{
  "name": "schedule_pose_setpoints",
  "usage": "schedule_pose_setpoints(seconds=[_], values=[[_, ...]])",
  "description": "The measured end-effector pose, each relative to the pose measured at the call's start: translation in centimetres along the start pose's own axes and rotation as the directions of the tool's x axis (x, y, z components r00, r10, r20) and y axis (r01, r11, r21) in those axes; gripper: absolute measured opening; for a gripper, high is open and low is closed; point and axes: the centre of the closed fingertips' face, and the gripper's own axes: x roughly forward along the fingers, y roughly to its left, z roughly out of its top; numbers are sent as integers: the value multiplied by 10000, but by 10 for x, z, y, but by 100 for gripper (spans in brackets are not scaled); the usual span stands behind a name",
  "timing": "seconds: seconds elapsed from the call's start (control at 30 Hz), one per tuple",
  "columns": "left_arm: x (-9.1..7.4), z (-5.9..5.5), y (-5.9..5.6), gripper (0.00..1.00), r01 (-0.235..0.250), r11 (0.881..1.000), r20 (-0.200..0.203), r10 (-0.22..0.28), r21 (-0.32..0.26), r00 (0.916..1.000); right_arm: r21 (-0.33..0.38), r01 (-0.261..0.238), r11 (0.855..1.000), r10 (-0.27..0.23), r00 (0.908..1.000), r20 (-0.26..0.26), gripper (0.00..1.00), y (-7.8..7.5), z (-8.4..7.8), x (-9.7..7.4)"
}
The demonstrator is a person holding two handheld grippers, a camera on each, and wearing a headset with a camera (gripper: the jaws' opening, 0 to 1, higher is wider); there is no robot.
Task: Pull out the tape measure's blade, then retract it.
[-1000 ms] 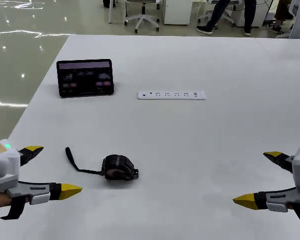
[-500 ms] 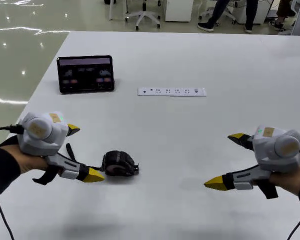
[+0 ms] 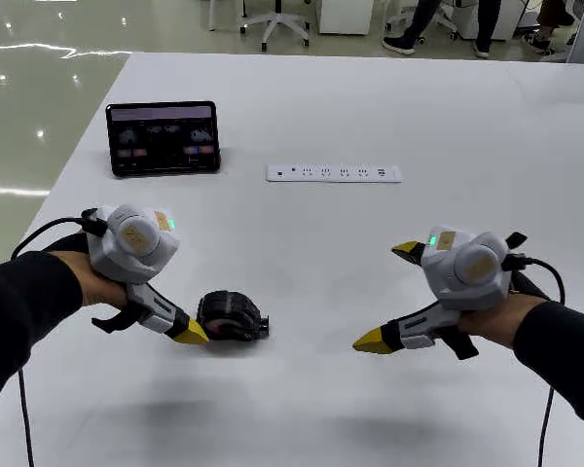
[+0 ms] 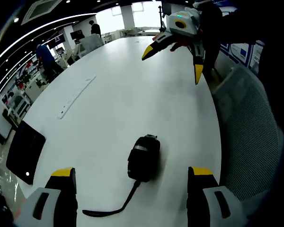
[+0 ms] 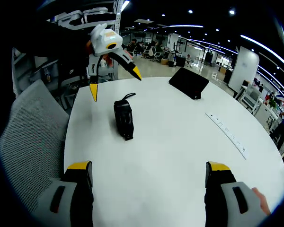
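Straddling the tape measure, the left tongs stand wide open. In the left gripper view the black case lies on the white desk between the two yellow-tipped jaws, touching neither. Its strap trails back toward the tongs. Beyond the left tongs, well apart, a dark tablet stands propped, and a white power strip lies farther out, between the two pairs.

The right tongs are also wide open and hold nothing. They hover well apart from the case with their tips aimed toward it. The blade looks fully retracted. A small tab juts from the end of the case that faces the right tongs and may be the hook, though it is too small to tell.

The pull has not begun, and I judge the risks as follows:
- The case is rounded and the desk smooth, so an off-centre squeeze could slide it out from between the jaws.
- Pinching the strap instead of the body would leave the case loose, and it would drag once the blade is pulled.
- The hook is a small target for broad tips, so a shallow bite could slip and let the blade snap back.
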Motion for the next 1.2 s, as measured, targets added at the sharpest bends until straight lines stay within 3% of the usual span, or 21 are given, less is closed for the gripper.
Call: schedule_pose_setpoints(seconds=[0.13,0.23,0.33,0.4,0.5,0.57,0.7,0.83,1.03,1.2], values=[[8,0,-1,87,370,9990,-252,-364,236,9990,-545,-419,9976,414,9991,-115,90,6,12,19],[16,4,0,87,549,9982,-168,-546,225,9984,-881,-813,9928,793,9965,-257,86,13,19,36],[24,3,2,88,482,9982,-341,-471,344,9983,-1087,-1220,9866,1197,9924,-274,82,21,25,50],[29,4,-5,83,962,9945,-312,-949,423,9950,-1214,-1527,9808,1494,9881,-360,77,26,26,60],[37,0,-7,78,1182,9894,-554,-1138,839,9920,-1357,-1849,9734,1813,9827,-380,72,31,28,72],[41,-2,-14,75,1531,9815,-668,-1462,1149,9870,-1425,-1880,9718,1830,9820,-472,72,30,26,82],[53,-6,-16,62,1666,9758,-870,-1554,1416,9840,-1500,-1997,9683,1935,9796,-547,65,31,26,95],[61,-9,-16,56,1845,9741,-1081,-1710,1305,9793,-1666,-2253,9599,2167,9738,-682,57,40,25,110],[64,-12,-17,38,1960,9736,-1207,-1820,1166,9759,-1632,-2633,9508,2485,9628,-1058,30,49,19,128],[65,-12,-17,33,1902,9720,-1206,-1740,1384,9773,-1775,-2744,9451,2522,9578,-1380,26,49,12,136]])
